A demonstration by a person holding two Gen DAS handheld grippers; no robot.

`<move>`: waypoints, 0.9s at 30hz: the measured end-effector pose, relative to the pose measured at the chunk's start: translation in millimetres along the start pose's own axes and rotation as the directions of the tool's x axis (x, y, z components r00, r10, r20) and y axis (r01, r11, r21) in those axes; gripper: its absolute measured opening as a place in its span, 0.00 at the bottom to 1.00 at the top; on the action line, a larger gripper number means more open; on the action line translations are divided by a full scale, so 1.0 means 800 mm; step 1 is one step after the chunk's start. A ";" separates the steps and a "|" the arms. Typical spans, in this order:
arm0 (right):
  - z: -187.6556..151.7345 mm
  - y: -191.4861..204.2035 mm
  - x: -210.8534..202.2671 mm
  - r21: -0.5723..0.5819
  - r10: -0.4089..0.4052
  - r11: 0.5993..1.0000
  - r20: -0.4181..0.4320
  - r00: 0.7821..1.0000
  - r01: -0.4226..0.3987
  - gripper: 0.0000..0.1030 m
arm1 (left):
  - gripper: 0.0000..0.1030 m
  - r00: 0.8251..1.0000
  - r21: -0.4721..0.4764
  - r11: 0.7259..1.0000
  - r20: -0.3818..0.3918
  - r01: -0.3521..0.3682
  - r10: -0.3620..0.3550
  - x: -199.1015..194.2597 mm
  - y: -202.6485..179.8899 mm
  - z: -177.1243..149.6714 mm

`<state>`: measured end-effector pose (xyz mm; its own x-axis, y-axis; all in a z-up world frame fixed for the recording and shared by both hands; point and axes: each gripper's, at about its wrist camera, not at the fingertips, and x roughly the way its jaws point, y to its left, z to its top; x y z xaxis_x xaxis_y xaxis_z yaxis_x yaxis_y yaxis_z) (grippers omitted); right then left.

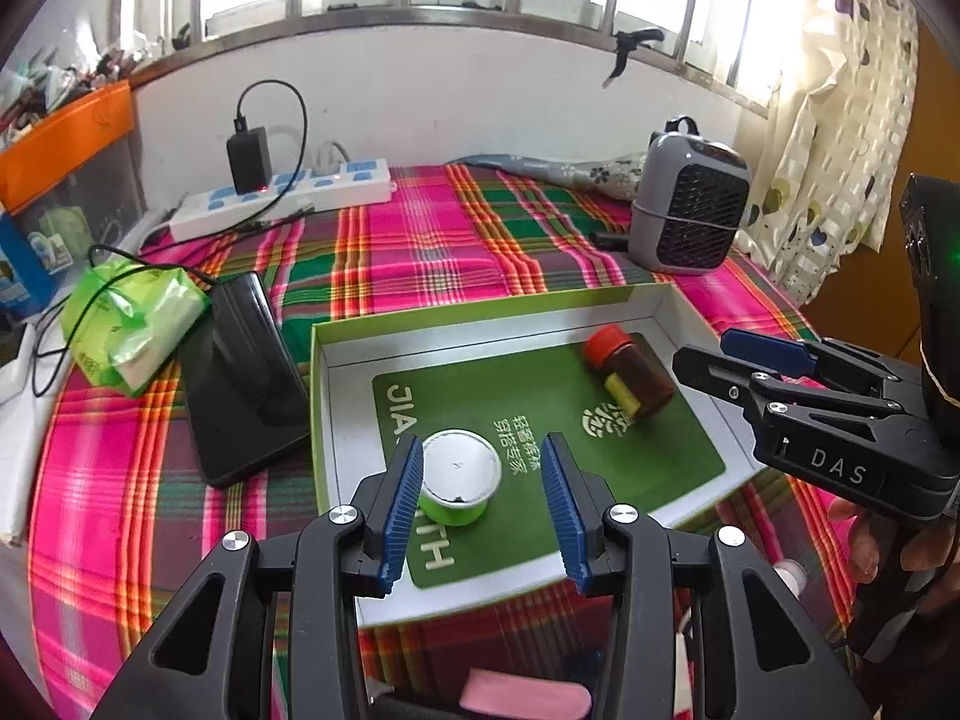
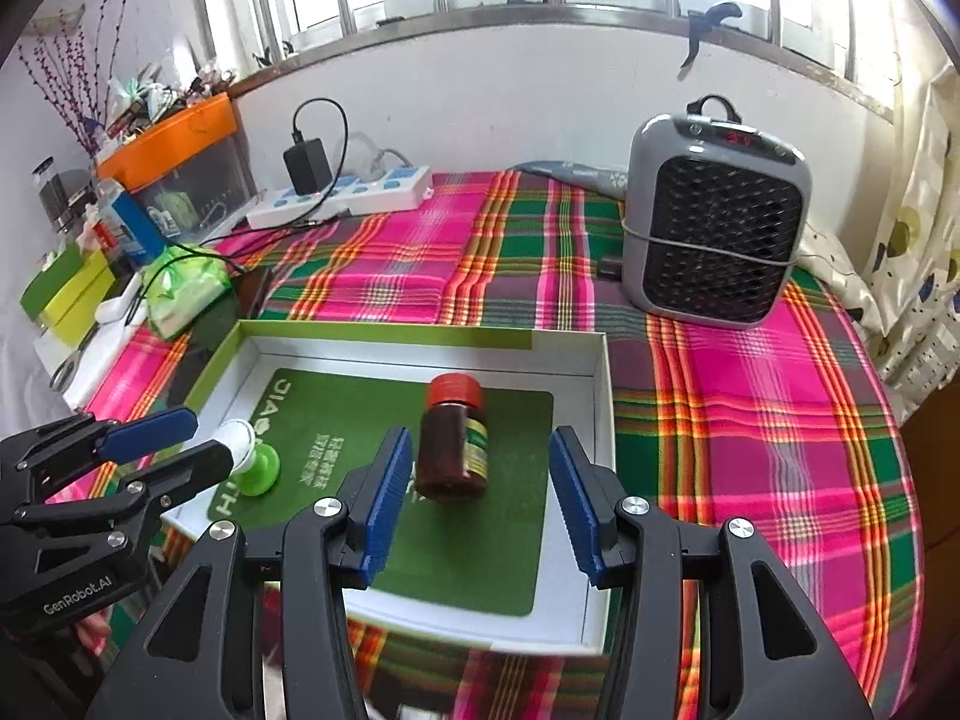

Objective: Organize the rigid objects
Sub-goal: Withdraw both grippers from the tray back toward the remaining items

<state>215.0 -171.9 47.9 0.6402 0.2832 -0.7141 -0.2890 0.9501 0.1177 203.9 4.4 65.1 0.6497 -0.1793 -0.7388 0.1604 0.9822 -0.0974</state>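
inside the white box (image 1: 336, 420), the left gripper (image 1: 483, 480) hangs spread around a green foil-lidded cup (image 1: 459, 477), its base hidden. the right gripper (image 2: 480, 486), also spread, flanks a red-capped brown bottle (image 2: 453, 450) whose label is unreadable.

tray (image 2: 603, 396) walls low, open from above | inside: brown bottle (image 2: 451, 450) lying mid-right, green cup (image 1: 459, 477) near-left, bare floor between | left flank blocked: black case (image 1: 246, 372), tissue pack (image 1: 129, 324) | heater (image 2: 714, 222) far right, cloth between free

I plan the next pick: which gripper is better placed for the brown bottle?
Right. The right gripper is open with the brown bottle between its fingers; the left gripper brackets the green cup.
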 end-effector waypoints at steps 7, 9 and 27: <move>-0.011 0.008 -0.025 0.011 0.008 1.000 0.026 1.000 -0.008 0.47 | 0.39 1.000 0.000 1.000 0.027 -0.009 0.009 -0.032 -0.003 -0.016; -0.016 0.012 -0.031 0.010 0.013 1.000 0.029 1.000 -0.013 0.47 | 0.39 0.999 0.000 1.000 0.032 -0.014 0.014 -0.040 -0.004 -0.021; -0.070 0.033 -0.081 -0.004 0.006 1.000 0.079 0.997 -0.006 0.47 | 0.39 0.998 -0.088 0.996 0.064 0.005 0.001 -0.087 0.019 -0.074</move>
<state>126.3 -172.7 58.5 0.6927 0.2985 -0.6565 -0.2956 0.9479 0.1190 117.4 35.2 75.7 0.6958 -0.1820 -0.6948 0.0974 0.9823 -0.1597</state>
